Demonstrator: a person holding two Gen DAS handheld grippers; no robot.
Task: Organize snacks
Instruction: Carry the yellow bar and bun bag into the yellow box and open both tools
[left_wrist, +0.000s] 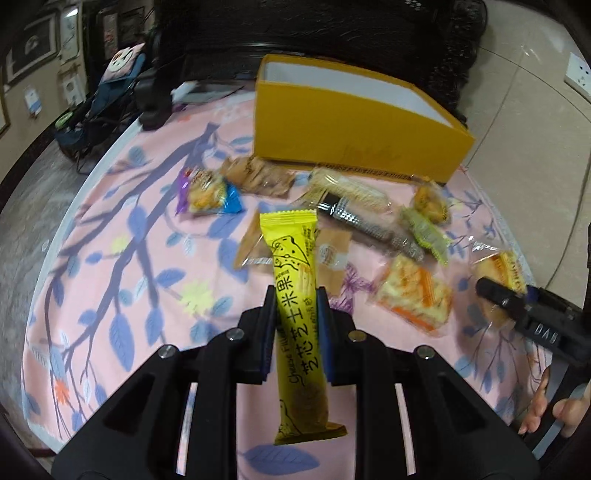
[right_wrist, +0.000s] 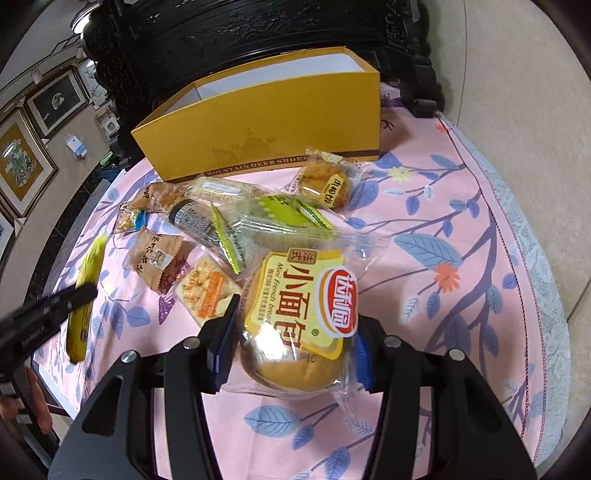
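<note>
My left gripper (left_wrist: 296, 295) is shut on a long yellow cheese corn stick pack (left_wrist: 295, 280) and holds it above the pink tablecloth. My right gripper (right_wrist: 295, 314) is shut on a mini french bread pack (right_wrist: 299, 321), also lifted. An open yellow shoe box (left_wrist: 354, 125) stands at the back of the table; it also shows in the right wrist view (right_wrist: 266, 136). Several loose snack packs (left_wrist: 413, 295) lie in front of the box. The right gripper shows in the left wrist view (left_wrist: 495, 291), and the left one with its yellow pack (right_wrist: 83, 295) in the right wrist view.
A pink floral tablecloth (left_wrist: 129, 240) covers the round table. A dark carved chair (right_wrist: 240, 40) stands behind the box. A silver-black wrapped snack (left_wrist: 365, 221) and a small round cake pack (right_wrist: 327, 182) lie among the pile. The table edge (right_wrist: 528, 229) runs on the right.
</note>
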